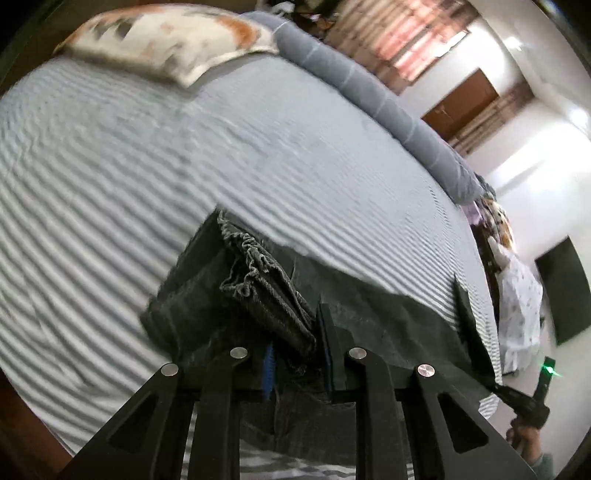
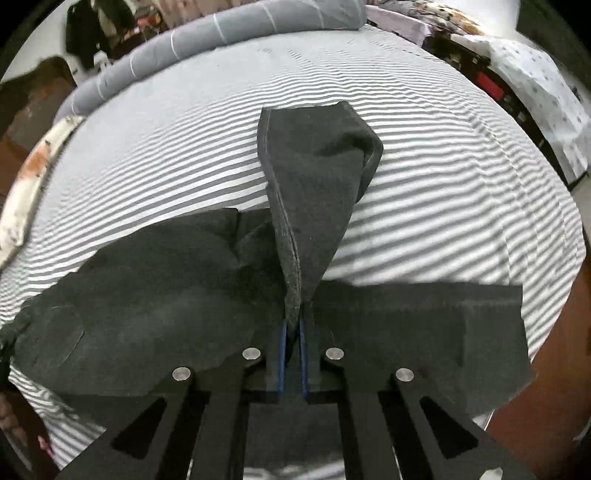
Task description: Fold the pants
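Left tool: nearest in left wrist view, pinching the gathered elastic waistband of the pants; bunched dark cloth between blue-edged pads, narrow gap filled.

Right tool: nearest in right wrist view, pressed together on a leg fold; thin doubled edge clamped between pads, cloth rising in a peak beyond the tips.

Pants: dark grey, spread across the near part of the bed; waist end at left, leg end at right, middle part flat on the striped sheet, both pinched ends raised off it.

Step in hand, as judged: lift and carry of both ends for a fold across the length. Advice: equal height at both tools, cloth taut between them, edges matched before laying down, grip firm till the cloth lies flat. Risk: thin leg edge slipping from the right pads; waistband bunch unfolding unevenly.

Bed: grey-and-white striped sheet, bare beyond the pants.

Far: patterned pillow at far left; rolled grey blanket along the far edge. Beyond: curtained window, blurred.
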`<state>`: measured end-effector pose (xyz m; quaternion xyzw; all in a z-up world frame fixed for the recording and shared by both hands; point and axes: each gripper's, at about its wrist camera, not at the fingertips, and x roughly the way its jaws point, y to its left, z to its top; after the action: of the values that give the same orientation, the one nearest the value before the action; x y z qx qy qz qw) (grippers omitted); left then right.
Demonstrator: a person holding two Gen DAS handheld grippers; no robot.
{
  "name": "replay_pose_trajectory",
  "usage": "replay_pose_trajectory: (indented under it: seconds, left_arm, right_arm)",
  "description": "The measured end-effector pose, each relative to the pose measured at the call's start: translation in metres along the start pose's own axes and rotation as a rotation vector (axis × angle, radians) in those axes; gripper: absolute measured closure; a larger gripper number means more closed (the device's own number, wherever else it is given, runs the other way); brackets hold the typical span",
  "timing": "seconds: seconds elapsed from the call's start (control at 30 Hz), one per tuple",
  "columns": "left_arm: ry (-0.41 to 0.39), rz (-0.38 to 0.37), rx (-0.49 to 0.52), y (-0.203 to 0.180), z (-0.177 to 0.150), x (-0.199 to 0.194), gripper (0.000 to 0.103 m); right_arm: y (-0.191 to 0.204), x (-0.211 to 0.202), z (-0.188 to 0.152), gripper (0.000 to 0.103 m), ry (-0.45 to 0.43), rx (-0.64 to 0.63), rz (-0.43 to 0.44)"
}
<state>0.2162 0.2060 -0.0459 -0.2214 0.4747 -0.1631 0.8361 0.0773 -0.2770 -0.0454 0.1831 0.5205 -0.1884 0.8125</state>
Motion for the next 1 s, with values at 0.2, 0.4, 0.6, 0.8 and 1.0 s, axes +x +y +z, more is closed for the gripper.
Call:
replay_pose_trajectory:
  seconds: [0.2, 0.4, 0.6, 0.8, 1.0]
  left_arm:
    - [0.029, 0.02, 0.155, 0.006, 0.007, 0.001, 0.082]
    - [0.149, 0.171, 0.104, 0.054, -0.026, 0.034, 0.083]
    - [0.125, 0.226, 0.167, 0.042, -0.037, 0.033, 0.081]
    - [0.155, 0.252, 0.179, 0.028, -0.04, 0.021, 0.078]
    - [0.16, 0.285, 0.228, 0.014, -0.045, -0.012, 0.075]
  right_arm:
    - [0.004, 0.0, -0.061, 0.099, 0.054, 0.019, 0.029]
    - [0.013, 0.036, -0.087, 0.099, 0.168, 0.014, 0.023]
    - [0.023, 0.06, -0.086, 0.095, 0.221, -0.008, 0.007]
    - [0.019, 0.064, -0.083, 0.072, 0.225, 0.041, 0.106]
    - [-0.001, 0.035, -0.065, 0.055, 0.165, 0.087, 0.136]
